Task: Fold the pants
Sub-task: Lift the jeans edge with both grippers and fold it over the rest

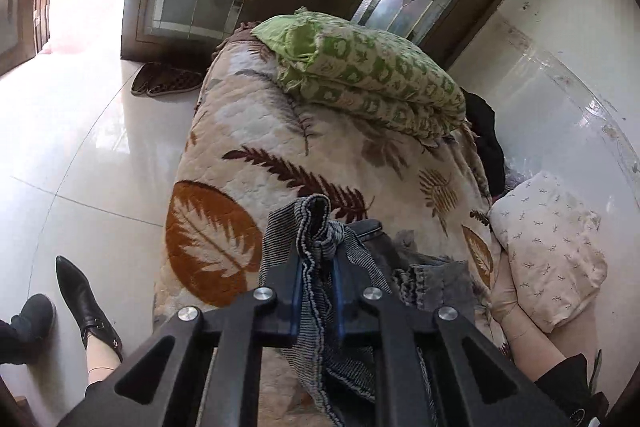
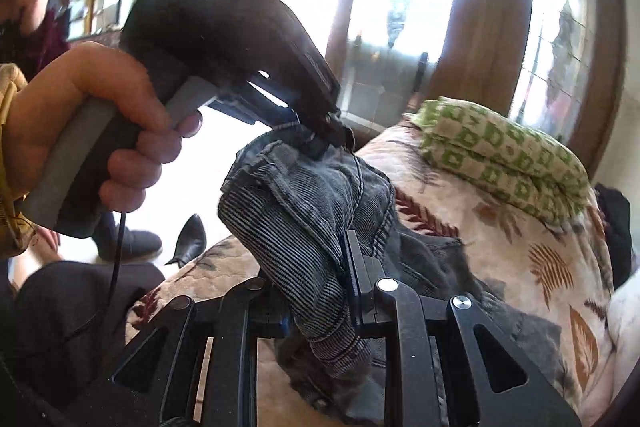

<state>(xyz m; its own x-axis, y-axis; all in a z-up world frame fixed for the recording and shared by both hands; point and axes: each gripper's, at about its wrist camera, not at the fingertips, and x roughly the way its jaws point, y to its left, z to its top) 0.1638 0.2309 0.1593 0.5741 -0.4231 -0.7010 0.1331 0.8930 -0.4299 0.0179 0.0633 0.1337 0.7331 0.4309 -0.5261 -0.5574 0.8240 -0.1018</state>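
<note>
The grey ribbed pants (image 1: 316, 223) hang bunched above the leaf-print quilt (image 1: 248, 131). My left gripper (image 1: 317, 263) is shut on a fold of their edge, and the cloth runs up between the two blue pads. In the right wrist view a hand (image 2: 100, 123) holds that left gripper (image 2: 330, 137), whose tip pinches the pants (image 2: 296, 211) at the top. My right gripper (image 2: 320, 291) is shut on the lower part of the same bundle; cloth hides its left finger. The rest of the pants lies on the quilt (image 2: 500, 227).
A green patterned pillow (image 1: 372, 75) lies at the far end of the bed and a white pillow (image 1: 548, 247) on the right beside dark clothing (image 1: 484, 135). Black boots (image 1: 86, 307) and slippers (image 1: 164, 83) are on the tiled floor to the left. Glass doors stand behind.
</note>
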